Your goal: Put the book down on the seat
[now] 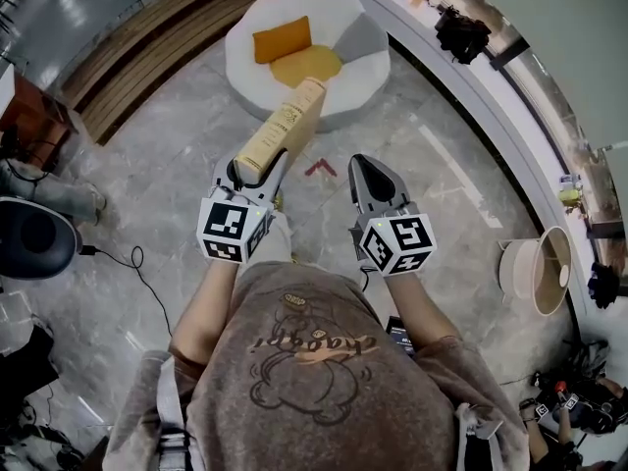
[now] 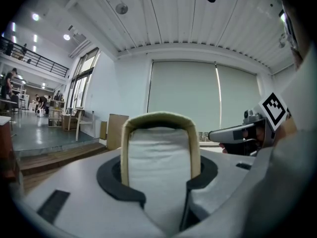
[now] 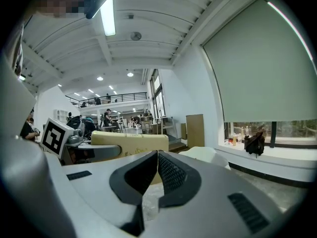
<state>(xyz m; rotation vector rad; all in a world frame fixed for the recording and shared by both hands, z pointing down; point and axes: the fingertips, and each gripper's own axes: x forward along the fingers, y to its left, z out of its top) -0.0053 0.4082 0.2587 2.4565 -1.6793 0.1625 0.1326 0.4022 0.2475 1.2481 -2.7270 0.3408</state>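
We record one cream-tan hardcover book (image 1: 285,124) with a matte cloth-like cover and a pale, smooth block of pages. It is slim and rectangular, with print on its upper face too small to read.

The left tongs (image 1: 257,171) pinch the book at its near end. In the left gripper view the dark pads sit on either cover with the page block standing upright between them. The book's length runs forward, away from the person. In the head view its far end shows over the front rim of the white, rounded, upholstered seat (image 1: 365,75). We cannot tell whether it touches that rim.

The seat is shell-shaped with scalloped padded walls. It carries a square orange cushion (image 1: 282,39) and a round yellow cushion (image 1: 306,66) just in front of it (the two appear to touch).

The right tongs (image 3: 157,153) are pressed together at the tips with nothing between them. Their inner faces are black and finely ribbed, and the body is smooth grey plastic. They sit beside the book on its right, apart from it and roughly level with the left tongs.

The floor (image 1: 167,165) is glossy grey marble-patterned stone.
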